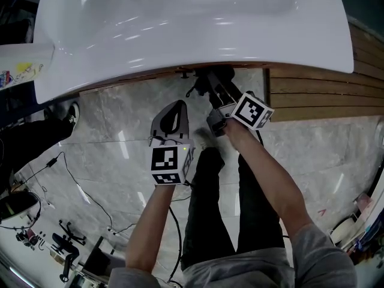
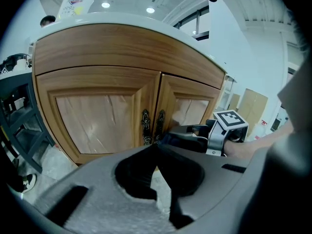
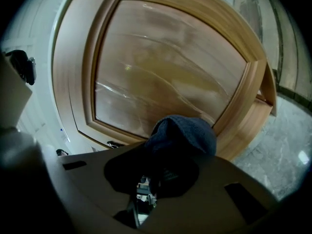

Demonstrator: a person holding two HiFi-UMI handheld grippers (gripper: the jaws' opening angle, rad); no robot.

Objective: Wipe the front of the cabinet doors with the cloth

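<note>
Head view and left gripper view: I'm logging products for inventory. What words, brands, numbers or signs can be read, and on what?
No text can be read anywhere.
Bottle label: coloured print, too blurred to read.
Marker cubes: black-and-white square patterns, no words or numbers.

Count on inspection: two cabinet doors [image 2: 97, 116]; two ornate door handles [image 2: 145, 126]; one dark blue cloth [image 3: 183, 135]; one white basin [image 1: 192, 35]; one bottle [image 2: 75, 4]; two grippers, left gripper [image 1: 173, 110] and right gripper [image 1: 215, 95].
</note>
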